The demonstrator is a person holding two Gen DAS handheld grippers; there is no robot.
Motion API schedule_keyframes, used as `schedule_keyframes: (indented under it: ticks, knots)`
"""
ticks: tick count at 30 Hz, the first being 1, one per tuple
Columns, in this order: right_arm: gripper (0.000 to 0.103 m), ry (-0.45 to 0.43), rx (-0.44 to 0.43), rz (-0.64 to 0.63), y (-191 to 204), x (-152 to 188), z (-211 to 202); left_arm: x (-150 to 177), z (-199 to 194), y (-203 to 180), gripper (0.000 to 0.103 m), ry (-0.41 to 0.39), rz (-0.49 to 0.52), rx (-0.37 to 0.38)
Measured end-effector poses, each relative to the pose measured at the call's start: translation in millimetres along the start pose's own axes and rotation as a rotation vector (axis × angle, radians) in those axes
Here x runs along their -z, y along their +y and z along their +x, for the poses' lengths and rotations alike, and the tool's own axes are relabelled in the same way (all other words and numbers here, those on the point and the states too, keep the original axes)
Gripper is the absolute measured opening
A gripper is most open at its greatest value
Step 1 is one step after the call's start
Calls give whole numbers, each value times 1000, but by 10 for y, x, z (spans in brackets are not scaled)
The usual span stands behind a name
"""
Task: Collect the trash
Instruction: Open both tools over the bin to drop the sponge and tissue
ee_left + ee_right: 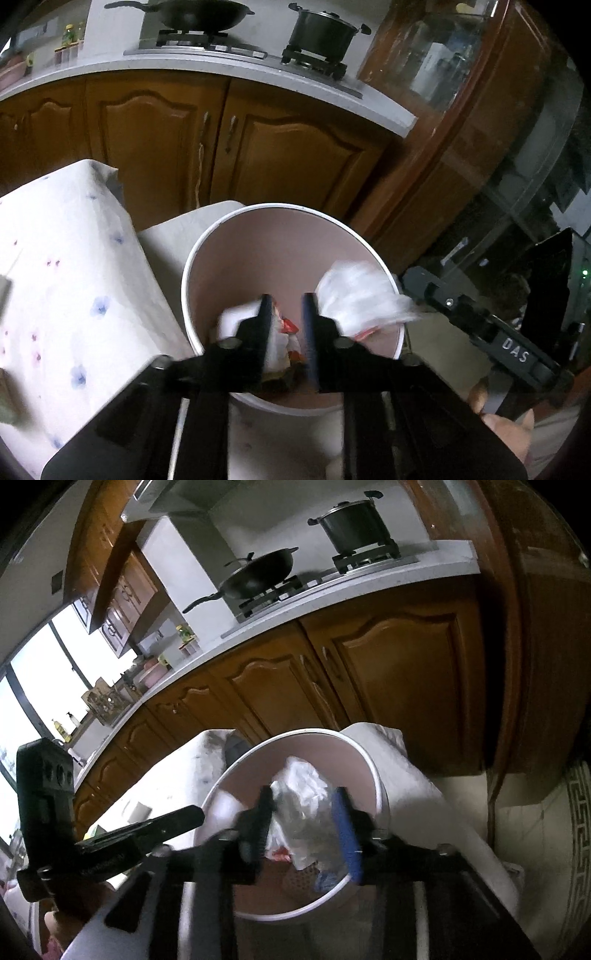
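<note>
A round white bin with a pink inside (280,236) stands beside the table; it also shows in the right wrist view (373,771). In it lie a red and white wrapper (286,334) and a white cup-like piece (236,319). My left gripper (286,325) is open over the bin, with nothing between its fingers. My right gripper (304,812) is over the bin with a crumpled clear and white plastic bag (303,797) between its fingers; the bag is blurred in the left wrist view (354,295). The fingers stand wide and I cannot tell if they still grip it.
A table with a white flowered cloth (62,288) is left of the bin. Brown kitchen cabinets (258,155) and a worktop with a wok (199,14) and a pot (321,33) are behind. A wooden cabinet (461,110) stands at the right.
</note>
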State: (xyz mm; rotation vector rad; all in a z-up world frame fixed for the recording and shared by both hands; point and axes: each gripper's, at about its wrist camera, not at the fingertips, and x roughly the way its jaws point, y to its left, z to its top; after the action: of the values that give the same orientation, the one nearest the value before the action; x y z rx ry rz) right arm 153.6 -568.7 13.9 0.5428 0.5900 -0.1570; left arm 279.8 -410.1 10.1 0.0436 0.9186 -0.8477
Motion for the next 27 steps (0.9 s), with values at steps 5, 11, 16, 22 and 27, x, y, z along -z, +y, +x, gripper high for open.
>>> schedule_keyframes:
  ticks: [5, 11, 16, 22, 27]
  knots:
    - [58, -8, -4, 14, -10, 0, -32, 20, -52, 26, 45, -12, -20, -5]
    - [80, -29, -14, 26, 8, 1, -117, 72, -155, 95, 65, -25, -38, -27]
    - [88, -42, -20, 19, 78, 25, -197, 172, -332, 148, 66, -39, -48, -37]
    - [89, -49, -36, 20, 175, 64, -276, 320, -680, 261, 71, -89, -72, -68]
    - [89, -44, -55, 14, 290, 120, -305, 447, -972, 375, 73, -130, -85, -117]
